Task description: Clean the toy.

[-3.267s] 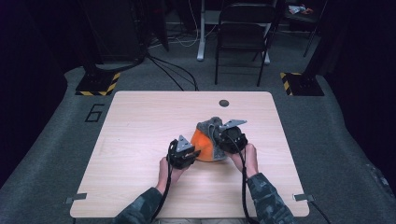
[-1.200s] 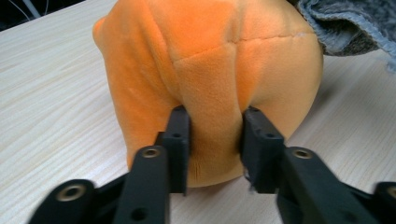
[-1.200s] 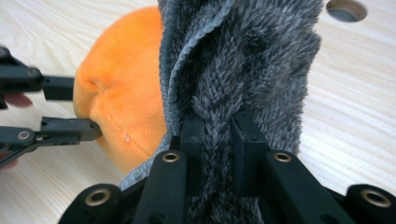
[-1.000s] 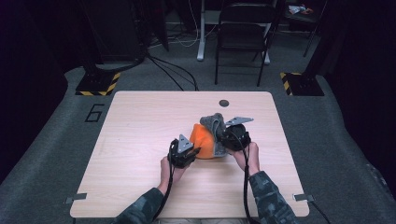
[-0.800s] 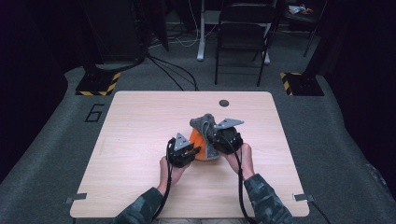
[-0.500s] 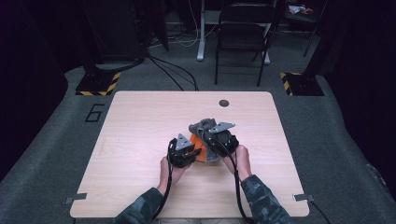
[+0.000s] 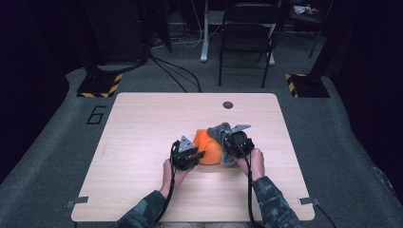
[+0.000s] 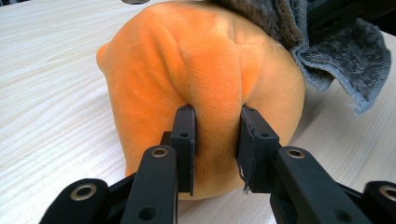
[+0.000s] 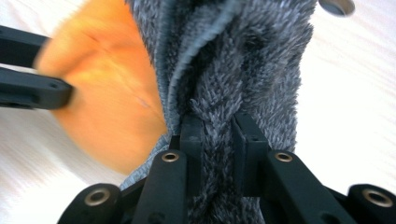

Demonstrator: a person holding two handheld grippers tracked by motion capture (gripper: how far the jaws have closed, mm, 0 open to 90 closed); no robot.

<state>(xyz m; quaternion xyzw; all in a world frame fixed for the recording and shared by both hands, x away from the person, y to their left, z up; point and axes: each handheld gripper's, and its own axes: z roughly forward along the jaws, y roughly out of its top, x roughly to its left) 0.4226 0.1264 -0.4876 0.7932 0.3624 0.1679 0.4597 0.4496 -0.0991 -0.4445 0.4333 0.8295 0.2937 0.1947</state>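
A round orange plush (image 7: 207, 148) lies mid-table with a grey fuzzy cloth (image 7: 219, 130) draped over its far right side. My left gripper (image 7: 198, 154) meets it from the left. In the left gripper view the left gripper (image 8: 215, 126) pinches a raised fold of the orange plush (image 8: 187, 60). Its jaws have just been opening slightly, with the fold still pressed between them. My right gripper (image 7: 226, 145) is at the plush's right side. In the right gripper view the right gripper (image 9: 218, 128) is shut on a bunched ridge of the grey cloth (image 9: 243, 60), beside the orange plush (image 9: 107, 107).
The light wooden table (image 7: 142, 123) has a round grommet hole (image 7: 228, 105) near its far edge. Beyond it stand a black chair (image 7: 247, 28) and cables on the grey floor. Yellow-and-black striped bases (image 7: 100, 85) sit at the far left and far right.
My right gripper swung left over the plush with the grey cloth, then came back right and a little lower. The left gripper stayed where it was, still on the orange fold.
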